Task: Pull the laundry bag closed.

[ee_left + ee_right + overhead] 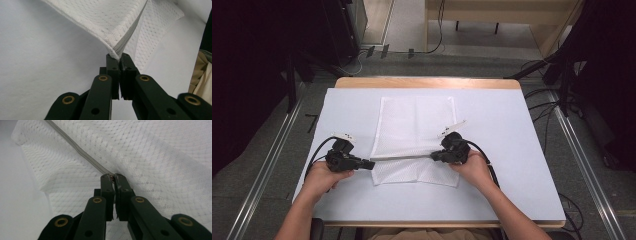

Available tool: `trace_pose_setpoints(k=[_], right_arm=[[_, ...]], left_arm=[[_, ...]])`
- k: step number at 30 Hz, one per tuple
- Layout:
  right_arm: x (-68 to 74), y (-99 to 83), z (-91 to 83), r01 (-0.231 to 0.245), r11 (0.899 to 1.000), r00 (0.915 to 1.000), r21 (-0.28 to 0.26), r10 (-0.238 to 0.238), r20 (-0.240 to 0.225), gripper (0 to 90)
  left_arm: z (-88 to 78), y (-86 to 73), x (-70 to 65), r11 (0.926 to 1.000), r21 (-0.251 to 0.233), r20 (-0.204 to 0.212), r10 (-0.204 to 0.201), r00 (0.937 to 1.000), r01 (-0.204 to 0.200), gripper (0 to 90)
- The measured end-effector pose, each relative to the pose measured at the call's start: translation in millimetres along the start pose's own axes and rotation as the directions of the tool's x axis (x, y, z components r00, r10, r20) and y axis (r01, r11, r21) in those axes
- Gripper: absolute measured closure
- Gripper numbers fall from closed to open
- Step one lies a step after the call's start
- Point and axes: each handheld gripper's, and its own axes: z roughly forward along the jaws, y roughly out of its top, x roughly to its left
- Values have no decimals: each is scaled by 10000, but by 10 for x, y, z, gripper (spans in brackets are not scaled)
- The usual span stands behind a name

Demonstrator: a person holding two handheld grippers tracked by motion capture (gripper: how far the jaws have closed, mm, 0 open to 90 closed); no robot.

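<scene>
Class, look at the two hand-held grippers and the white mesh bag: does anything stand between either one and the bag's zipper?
Nothing visible does. Both the left hand-held gripper and the right hand-held gripper are already shut on the zipper of the mesh bag.

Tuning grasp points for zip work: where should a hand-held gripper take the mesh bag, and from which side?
By the grey zipper, at its two ends, coming in level from each side. It is the stiffest line on the limp mesh bag. The left hand-held gripper is shut on the zipper's corner end, the right hand-held gripper on a small metal piece, probably the slider.

mesh bag on table, zipper along near side
</scene>
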Motion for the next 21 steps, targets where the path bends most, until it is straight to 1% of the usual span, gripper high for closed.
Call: trace_pose_setpoints(k=[6, 9, 10, 11, 13, 17, 18, 21], right_arm=[[-44, -47, -48, -143, 9999, 9999, 41, 143, 80, 883], [-76, -79, -76, -288, 9995, 9996, 98, 288, 38, 883], [-92, -87, -84, -254, 9997, 9996, 65, 254, 91, 882], [-96, -90, -95, -328, 9995, 9995, 47, 328, 47, 882], [-105, -90, -109, -263, 9997, 9996, -9, 263, 73, 882], [-126, -109, -141, -311, 9995, 9995, 15, 311, 112, 882], [-128, -118, -153, -394, 9992, 9991, 63, 393, 168, 882], [-160, -165, -194, -422, 9991, 9989, 79, 420, 224, 882]], left_arm=[[-14, -9, 10, 10000, -12, -11, -20, 10000, 20, 881], [-13, -11, 9, 10000, 34, -31, -25, 10000, 25, 881], [-12, -12, 9, 10000, 17, -5, -22, 10000, 22, 881], [-12, -12, 6, 10000, 22, -24, -24, 10000, 24, 881], [-11, -13, 8, 10000, 21, -24, -25, 10000, 25, 881], [-14, -18, 10, 10000, 37, -29, -59, 10000, 60, 881], [-19, -20, 15, 10000, 26, -20, -37, 10000, 37, 881], [-44, -28, 28, 9999, -58, -41, -86, 10000, 86, 881]])
